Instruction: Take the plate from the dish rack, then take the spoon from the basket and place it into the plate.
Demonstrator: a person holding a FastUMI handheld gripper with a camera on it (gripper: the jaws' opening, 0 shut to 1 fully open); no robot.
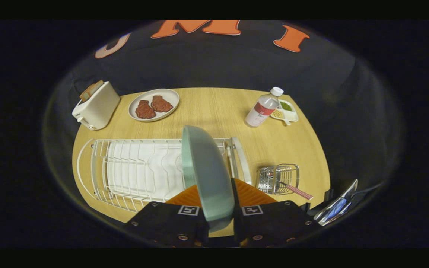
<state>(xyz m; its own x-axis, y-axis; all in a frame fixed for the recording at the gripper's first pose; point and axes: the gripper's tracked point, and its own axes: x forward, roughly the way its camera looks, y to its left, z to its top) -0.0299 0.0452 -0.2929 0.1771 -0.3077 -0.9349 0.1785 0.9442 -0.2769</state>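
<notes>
A pale green plate (pixel 207 175) stands on edge between my fingers, with my gripper (pixel 218 210) shut on its near rim. It is held above the right end of the white wire dish rack (pixel 136 169). To the right of the rack sits a small metal wire basket (pixel 278 178). A spoon with a red checked handle (pixel 297 191) sticks out of the basket toward the table's near edge.
On the wooden table (pixel 214 111), a white toaster (pixel 96 106) with bread sits far left. Beside it is a grey plate with two meat pieces (pixel 153 105). A bottle (pixel 262 108) and a small condiment dish (pixel 287 110) stand far right.
</notes>
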